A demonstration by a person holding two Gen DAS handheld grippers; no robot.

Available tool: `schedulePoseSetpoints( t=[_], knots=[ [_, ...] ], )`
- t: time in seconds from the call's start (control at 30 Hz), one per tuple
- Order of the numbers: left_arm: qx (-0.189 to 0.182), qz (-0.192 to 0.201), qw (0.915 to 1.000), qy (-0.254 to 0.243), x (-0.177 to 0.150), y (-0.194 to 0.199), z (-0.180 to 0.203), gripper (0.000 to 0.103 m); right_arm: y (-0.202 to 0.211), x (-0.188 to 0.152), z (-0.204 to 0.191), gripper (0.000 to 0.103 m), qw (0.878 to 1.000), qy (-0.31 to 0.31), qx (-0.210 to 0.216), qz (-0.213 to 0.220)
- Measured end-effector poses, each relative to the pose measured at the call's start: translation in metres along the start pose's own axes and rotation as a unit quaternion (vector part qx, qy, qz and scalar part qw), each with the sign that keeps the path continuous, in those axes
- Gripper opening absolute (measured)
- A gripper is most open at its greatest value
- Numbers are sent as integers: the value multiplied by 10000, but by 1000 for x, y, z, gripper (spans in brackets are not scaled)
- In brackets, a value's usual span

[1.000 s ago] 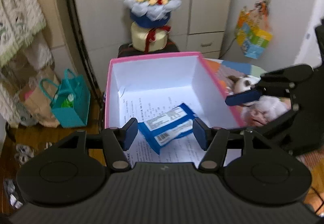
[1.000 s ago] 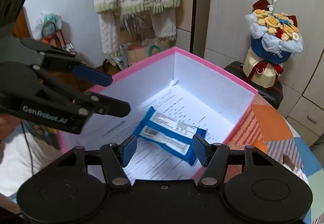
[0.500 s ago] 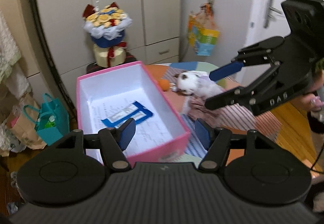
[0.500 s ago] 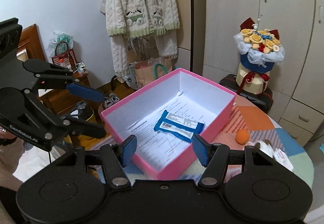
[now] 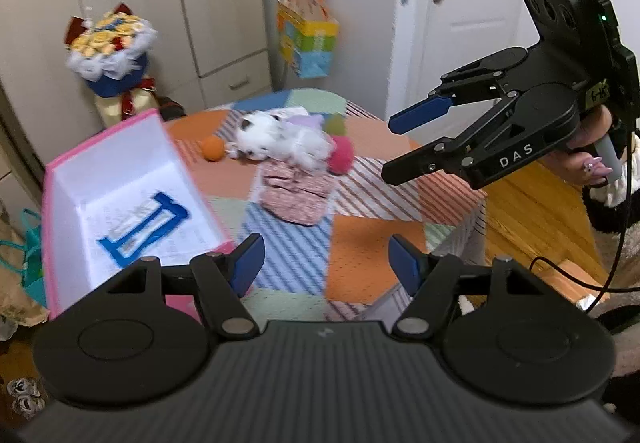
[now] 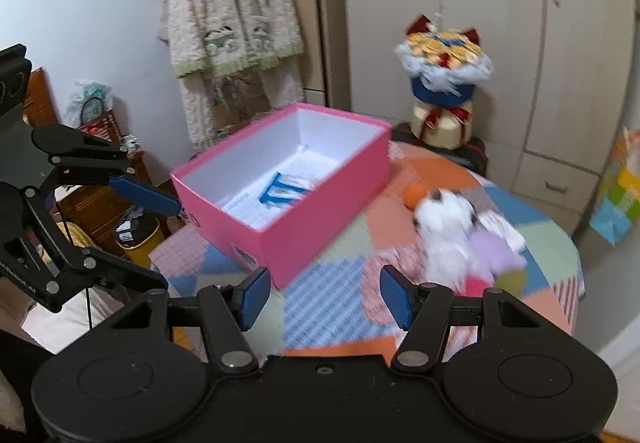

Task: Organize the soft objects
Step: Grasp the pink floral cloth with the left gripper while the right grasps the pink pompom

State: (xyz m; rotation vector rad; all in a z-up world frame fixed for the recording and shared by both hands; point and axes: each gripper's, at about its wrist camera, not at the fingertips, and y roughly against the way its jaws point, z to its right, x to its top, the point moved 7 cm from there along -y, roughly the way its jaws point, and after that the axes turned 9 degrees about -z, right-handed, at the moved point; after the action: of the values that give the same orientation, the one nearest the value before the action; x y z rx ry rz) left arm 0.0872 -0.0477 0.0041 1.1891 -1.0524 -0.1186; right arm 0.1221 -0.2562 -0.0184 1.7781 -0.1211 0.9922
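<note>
Both tools hover empty above the patchwork surface (image 5: 360, 247): left tool (image 5: 326, 261) jaws opening, right tool (image 6: 320, 297) apart, beside pink box (image 6: 320, 203) and white plush toy (image 5: 276, 141).

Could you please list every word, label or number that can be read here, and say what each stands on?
"DAS": white letters on the side of the right gripper.
Handwritten yellow tag on that gripper's body: too small to read.
White lettering on the left gripper: cut off, unreadable.
Blue packet and printed sheet in the pink box: blurred, unreadable.
</note>
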Motion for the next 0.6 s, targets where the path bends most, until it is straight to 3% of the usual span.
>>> schedulePoseSetpoints(
  t=[0.27, 0.6],
  knots=[
    [-6, -107, 9998, -163, 17, -55, 19, 68, -18, -30, 49, 66, 9991, -257, -304, 149],
    [611, 169, 9980, 85, 31, -117, 9, 69, -56, -41, 95, 66, 9963, -273, -702, 425]
  ],
)
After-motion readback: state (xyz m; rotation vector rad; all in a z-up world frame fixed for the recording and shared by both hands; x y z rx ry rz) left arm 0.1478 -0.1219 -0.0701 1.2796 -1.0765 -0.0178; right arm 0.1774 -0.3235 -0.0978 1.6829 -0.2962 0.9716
